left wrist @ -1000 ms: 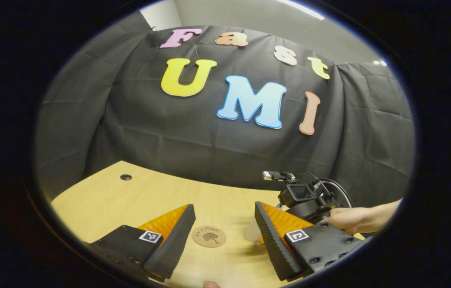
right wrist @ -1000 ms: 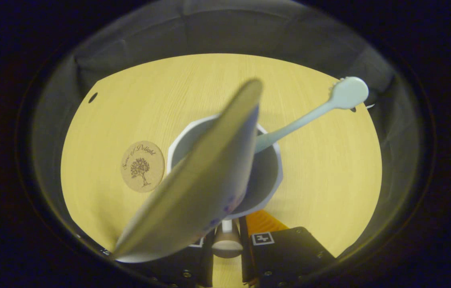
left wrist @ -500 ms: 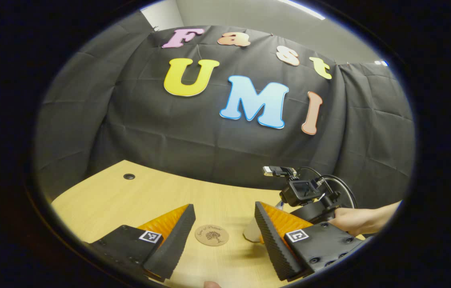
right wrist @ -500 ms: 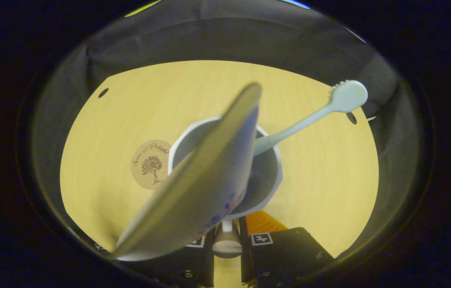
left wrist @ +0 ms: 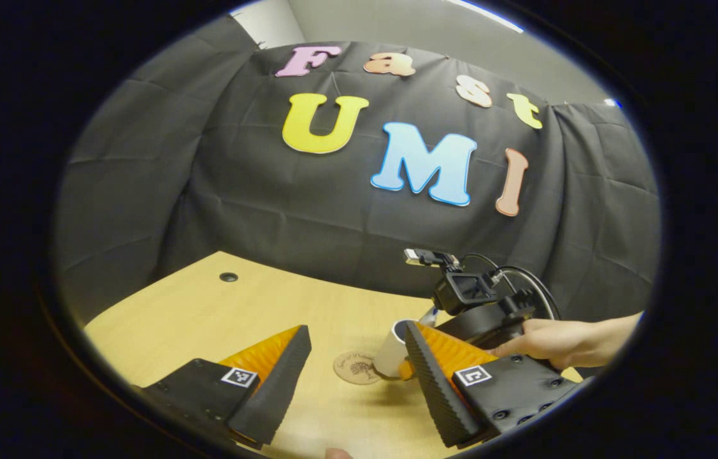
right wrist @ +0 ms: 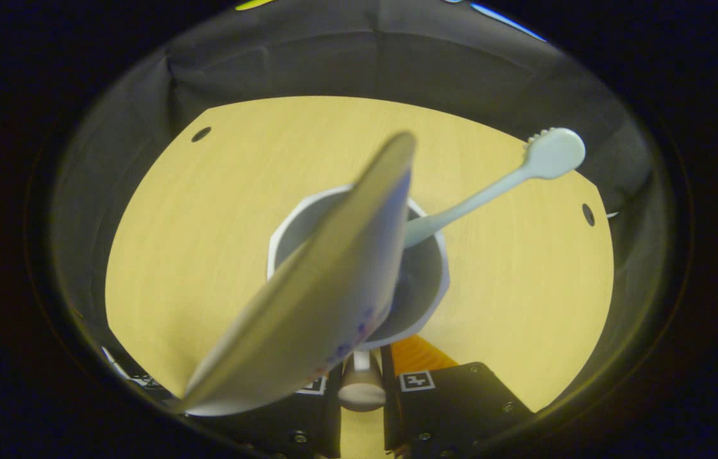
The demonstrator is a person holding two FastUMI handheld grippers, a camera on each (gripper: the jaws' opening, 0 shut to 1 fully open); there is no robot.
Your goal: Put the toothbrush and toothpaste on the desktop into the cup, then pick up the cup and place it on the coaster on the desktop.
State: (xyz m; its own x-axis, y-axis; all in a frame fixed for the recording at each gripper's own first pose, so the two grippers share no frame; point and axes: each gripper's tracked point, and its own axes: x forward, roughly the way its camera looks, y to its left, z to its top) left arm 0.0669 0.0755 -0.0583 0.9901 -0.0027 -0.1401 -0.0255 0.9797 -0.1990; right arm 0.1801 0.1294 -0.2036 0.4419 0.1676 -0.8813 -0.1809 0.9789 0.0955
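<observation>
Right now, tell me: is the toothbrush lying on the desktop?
No: in the right gripper view the toothbrush stands in the cup, leaning out over the rim beside the toothpaste.

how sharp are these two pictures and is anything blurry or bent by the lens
Left gripper view: fairly sharp, brightly lit; the fisheye bends the desk edge into a curve. Right gripper view: dimmer and warmer; the toothpaste tube sits very close to the lens and is blurred, while the cup rim and toothbrush are softer than the desk grain.
</observation>
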